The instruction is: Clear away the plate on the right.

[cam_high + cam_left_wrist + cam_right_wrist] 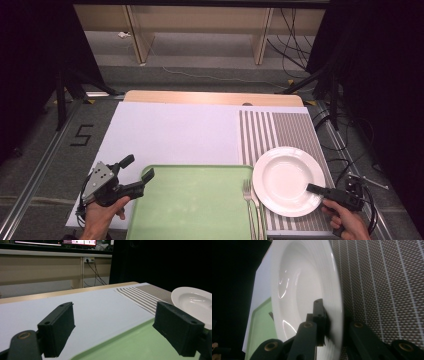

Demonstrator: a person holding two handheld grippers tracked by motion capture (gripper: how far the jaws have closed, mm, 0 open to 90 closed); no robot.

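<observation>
High view: white plate point(286, 179) sat on the striped mat point(280, 129), its left rim just past the green tray point(192, 200); a fork point(248, 192) lay on the tray's right edge beside it. Right gripper point(316, 189) pinched the plate's near right rim. Left gripper point(137, 170) hung over the tray's left corner, jaws spread, holding nothing. Left gripper view: jaws wide apart above tray point(130, 342) and white sheet point(100, 305), plate point(195, 301) at far right. Right gripper view: jaws clamped on the plate rim point(337, 315), one inside the bowl, one under it, mat point(384, 285) behind.
</observation>
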